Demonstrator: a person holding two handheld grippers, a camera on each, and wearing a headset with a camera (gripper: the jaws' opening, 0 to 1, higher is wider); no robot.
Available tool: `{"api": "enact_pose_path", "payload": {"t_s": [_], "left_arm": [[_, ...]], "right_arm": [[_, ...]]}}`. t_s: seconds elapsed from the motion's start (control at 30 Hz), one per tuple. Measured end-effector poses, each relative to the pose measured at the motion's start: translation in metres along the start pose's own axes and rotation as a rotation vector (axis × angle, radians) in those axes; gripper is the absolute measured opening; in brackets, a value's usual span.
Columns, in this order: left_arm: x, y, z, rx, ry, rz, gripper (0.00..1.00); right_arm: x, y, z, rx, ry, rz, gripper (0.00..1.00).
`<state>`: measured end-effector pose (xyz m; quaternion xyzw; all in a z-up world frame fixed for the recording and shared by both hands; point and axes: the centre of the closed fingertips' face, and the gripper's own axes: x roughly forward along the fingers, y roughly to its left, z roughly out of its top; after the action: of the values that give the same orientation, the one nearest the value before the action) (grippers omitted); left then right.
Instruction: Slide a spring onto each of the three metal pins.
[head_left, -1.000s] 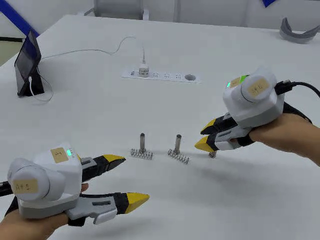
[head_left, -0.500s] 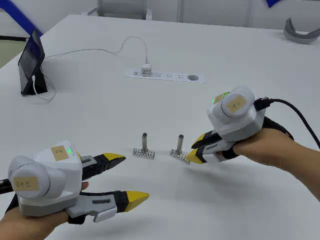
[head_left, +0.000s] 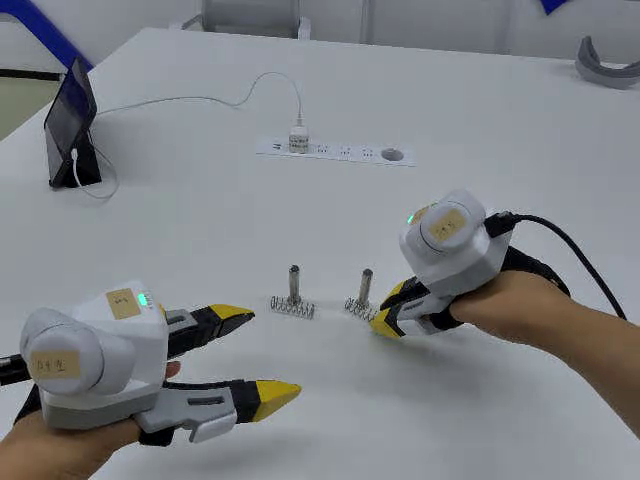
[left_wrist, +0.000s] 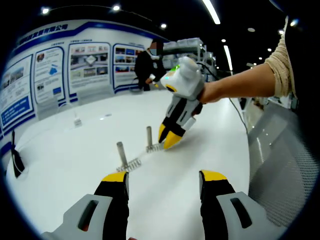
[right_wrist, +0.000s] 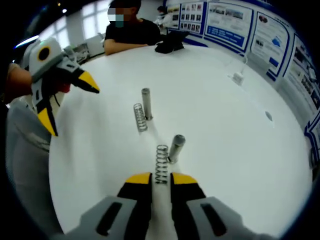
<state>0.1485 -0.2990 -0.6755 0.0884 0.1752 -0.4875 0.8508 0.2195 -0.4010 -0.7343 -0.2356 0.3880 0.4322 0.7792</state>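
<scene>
A white workbench (head_left: 200, 230) spreads out under both grippers. Nearest, at the lower left of the head view, the left hand (head_left: 60, 455) cups the left gripper (head_left: 268, 352) from beneath. It is held level above the table and points to the right. Its jaws stand wide apart with nothing between the black-and-yellow tips. Tan paper stickers on its white housing carry handwriting too small to read, and a green light glows on top. Further in, the right hand (head_left: 510, 305) wraps the back of the right gripper (head_left: 383, 322), with the forearm coming in from the right and the nose tipped down to the table. It bears similar unreadable stickers, and a black lead (head_left: 560, 250) runs from its housing. Its own view shows the tips only slightly apart, a little wider than the right-hand spring (head_left: 359, 309), whose near end lies in the gap. That spring lies flat, its far end at the foot of the upright right-hand pin (head_left: 366, 287). Just beside it, the left-hand pin (head_left: 294, 283) stands with the left-hand spring (head_left: 292, 307) lying at its base. Beyond are a white power strip (head_left: 335, 152) with a charger (head_left: 299, 141), a white cable (head_left: 200, 100) and a propped tablet (head_left: 70, 120). Wall posters (left_wrist: 50, 75) have print too small to read.
</scene>
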Motion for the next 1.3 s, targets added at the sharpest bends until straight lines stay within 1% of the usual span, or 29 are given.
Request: {"api": "enact_pose_path", "payload": {"t_s": [0.33, 0.57, 0.73, 0.87, 0.97, 1.13, 1.3], "left_arm": [[0.000, 0.000, 0.001, 0.001, -0.002, 0.000, 0.57], [0.002, -0.001, 0.002, 0.003, -0.003, -0.005, 0.57], [0.005, -0.004, 0.002, 0.012, 0.002, -0.015, 0.56], [0.009, -0.008, 0.005, 0.024, 0.003, -0.029, 0.56], [0.013, -0.010, 0.007, 0.036, 0.003, -0.039, 0.55], [0.018, -0.014, 0.008, 0.047, 0.004, -0.055, 0.54], [0.022, -0.018, 0.009, 0.060, 0.004, -0.070, 0.53]], "right_arm": [[0.004, 0.002, -0.004, 0.011, 0.015, 0.012, 0.12], [0.001, 0.004, -0.004, -0.012, 0.016, 0.019, 0.12], [-0.006, 0.012, -0.002, -0.036, 0.013, 0.036, 0.12], [-0.013, 0.019, -0.001, -0.057, 0.014, 0.052, 0.12], [-0.020, 0.026, 0.001, -0.063, 0.007, 0.076, 0.12], [-0.032, 0.038, 0.003, -0.117, 0.010, 0.103, 0.12], [-0.044, 0.053, 0.008, -0.173, 0.007, 0.137, 0.12]]}}
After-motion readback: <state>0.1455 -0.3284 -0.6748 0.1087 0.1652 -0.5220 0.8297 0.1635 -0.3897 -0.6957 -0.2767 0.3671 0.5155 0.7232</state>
